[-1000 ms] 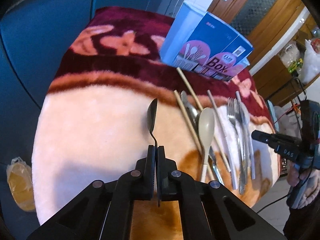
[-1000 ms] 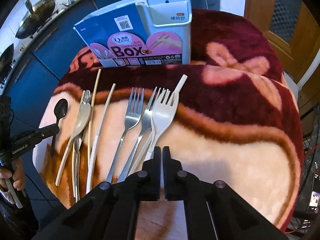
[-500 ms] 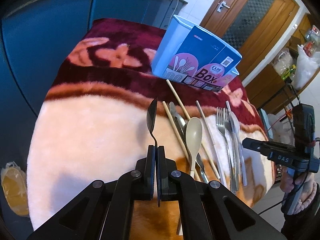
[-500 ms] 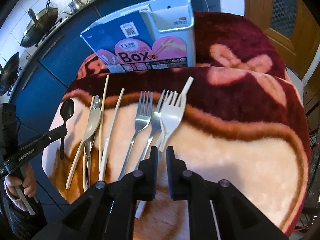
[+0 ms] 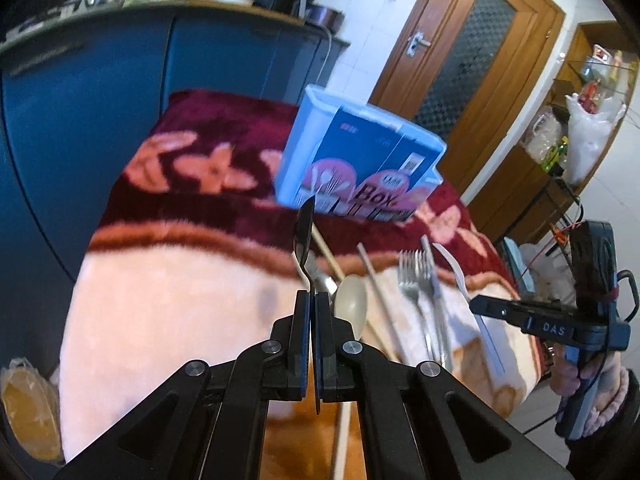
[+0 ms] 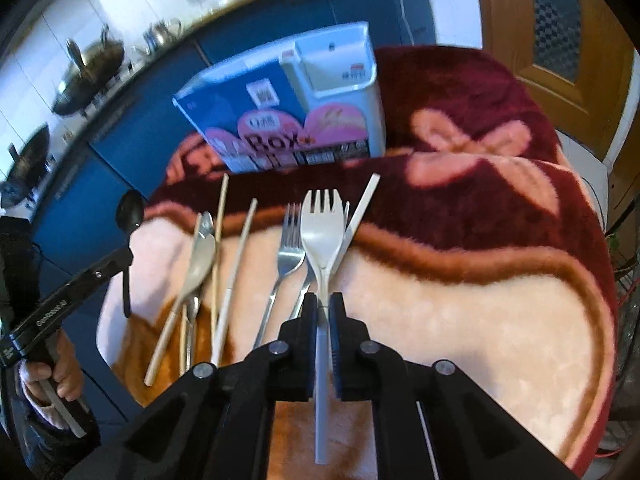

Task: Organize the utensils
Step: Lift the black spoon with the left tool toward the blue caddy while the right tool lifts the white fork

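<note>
The left gripper (image 5: 314, 306) is clamping the thin handle of a black spoon (image 5: 303, 236), its jaws pressed tight together on it; the spoon's bowl is pointing up and away, edge-on in the left wrist view, lifted clear of the blanket (image 5: 168, 304). In the right wrist view the same spoon (image 6: 130, 210) is showing at the far left, sticking up from the left gripper (image 6: 124, 254), with a hand (image 6: 60, 376) wrapped round the grip below.

The right gripper (image 6: 323, 306) has just been closing, and it is now pinching the handle of a white plastic fork (image 6: 323, 224), whose handle is running back between the jaws. The fork's tines are pointing away toward the box (image 6: 288, 108).

Still lying on the blanket just left of the white fork are a metal fork (image 6: 290, 248), with a second metal one partly hidden beneath the white fork, then a pale chopstick (image 6: 238, 276), a wooden chopstick (image 6: 219, 248), and a beige spoon (image 6: 200, 264) resting over a metal spoon (image 6: 206, 222). A white strip (image 6: 362, 210) is lying slanted just right of the white fork.

The blue and white box is standing upright at the far edge of the blanket, beyond all the cutlery, with blue cabinets (image 6: 120, 136) behind it and a wooden door (image 5: 468, 60) off to the side.
</note>
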`<state>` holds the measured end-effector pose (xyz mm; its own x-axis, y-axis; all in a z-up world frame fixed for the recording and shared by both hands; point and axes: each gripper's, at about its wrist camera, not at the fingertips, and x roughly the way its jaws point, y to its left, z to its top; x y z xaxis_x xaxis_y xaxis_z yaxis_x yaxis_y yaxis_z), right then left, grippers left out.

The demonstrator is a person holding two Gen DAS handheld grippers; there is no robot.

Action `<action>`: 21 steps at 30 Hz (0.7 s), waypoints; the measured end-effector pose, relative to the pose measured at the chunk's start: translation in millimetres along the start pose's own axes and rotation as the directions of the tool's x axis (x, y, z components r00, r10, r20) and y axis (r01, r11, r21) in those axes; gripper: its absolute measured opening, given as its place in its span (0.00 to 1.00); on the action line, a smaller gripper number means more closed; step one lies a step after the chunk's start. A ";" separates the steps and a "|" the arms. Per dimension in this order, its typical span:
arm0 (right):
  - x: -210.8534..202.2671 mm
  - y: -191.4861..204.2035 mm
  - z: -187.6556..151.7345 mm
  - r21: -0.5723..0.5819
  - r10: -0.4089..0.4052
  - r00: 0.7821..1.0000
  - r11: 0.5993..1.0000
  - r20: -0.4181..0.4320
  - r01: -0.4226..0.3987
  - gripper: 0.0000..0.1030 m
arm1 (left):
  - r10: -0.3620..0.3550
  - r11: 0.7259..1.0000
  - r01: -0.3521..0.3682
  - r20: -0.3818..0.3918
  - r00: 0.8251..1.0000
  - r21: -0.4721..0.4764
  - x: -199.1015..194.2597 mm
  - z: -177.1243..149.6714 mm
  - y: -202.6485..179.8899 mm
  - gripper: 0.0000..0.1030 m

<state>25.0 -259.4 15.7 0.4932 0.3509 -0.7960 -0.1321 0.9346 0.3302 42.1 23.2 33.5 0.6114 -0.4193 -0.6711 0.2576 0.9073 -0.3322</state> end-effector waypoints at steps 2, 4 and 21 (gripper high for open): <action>-8.5 -3.9 -5.9 0.022 0.024 0.998 0.999 0.054 -0.025 0.07 | -0.007 1.000 0.006 0.023 1.000 0.005 -1.3 2.1 -4.6 0.02; -15.8 -7.2 -10.4 0.037 0.045 0.992 0.998 0.118 -0.050 0.07 | -0.008 1.000 0.007 0.046 0.999 0.011 -2.4 4.3 -9.6 0.02; 6.0 -30.6 -16.8 0.000 -0.113 0.993 0.994 -0.032 0.113 0.08 | -0.021 1.000 0.020 0.067 0.998 0.013 8.8 6.3 -23.5 0.02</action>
<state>17.6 -285.0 -7.7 0.4774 0.2447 -0.8440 -0.0756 0.9683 0.2379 46.1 -1.6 39.6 0.6543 -0.4352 -0.6184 0.2793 0.8991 -0.3372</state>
